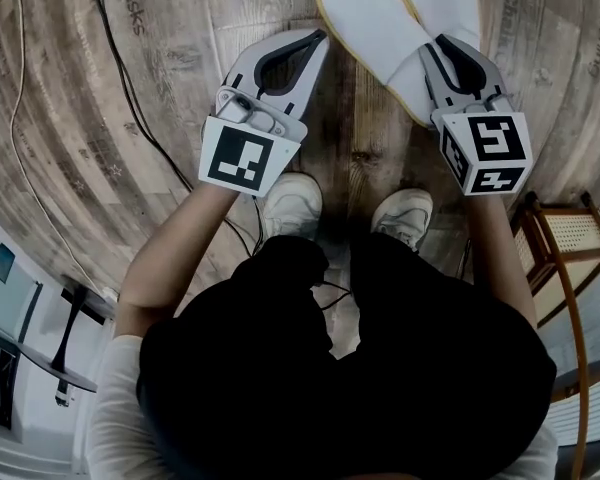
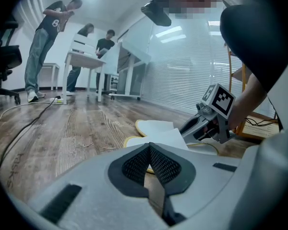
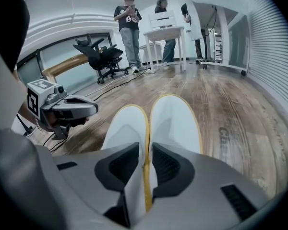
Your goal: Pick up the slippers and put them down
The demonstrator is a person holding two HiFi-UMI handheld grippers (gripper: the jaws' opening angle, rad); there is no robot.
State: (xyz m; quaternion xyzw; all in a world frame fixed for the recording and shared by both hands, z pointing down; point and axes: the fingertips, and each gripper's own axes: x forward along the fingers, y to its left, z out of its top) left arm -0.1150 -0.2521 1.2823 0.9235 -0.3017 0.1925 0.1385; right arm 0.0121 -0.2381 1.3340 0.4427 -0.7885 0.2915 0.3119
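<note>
Risking dragging the slippers (image 3: 175,121) askew on withdrawing the right gripper (image 3: 144,153), barely parted around their inner edges; holding the left gripper (image 2: 149,147) closed, empty.

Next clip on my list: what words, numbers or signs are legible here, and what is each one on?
"tasks": printed on the wooden floor, at the head view's upper left.
"Cloa", as far as it reads, the rest unreadable: printed on the floor right of the slippers.
"8": large figure on a standing person's dark T-shirt; anything beside it is blurred.
The cubes' square markers are patterns, not text.
</note>
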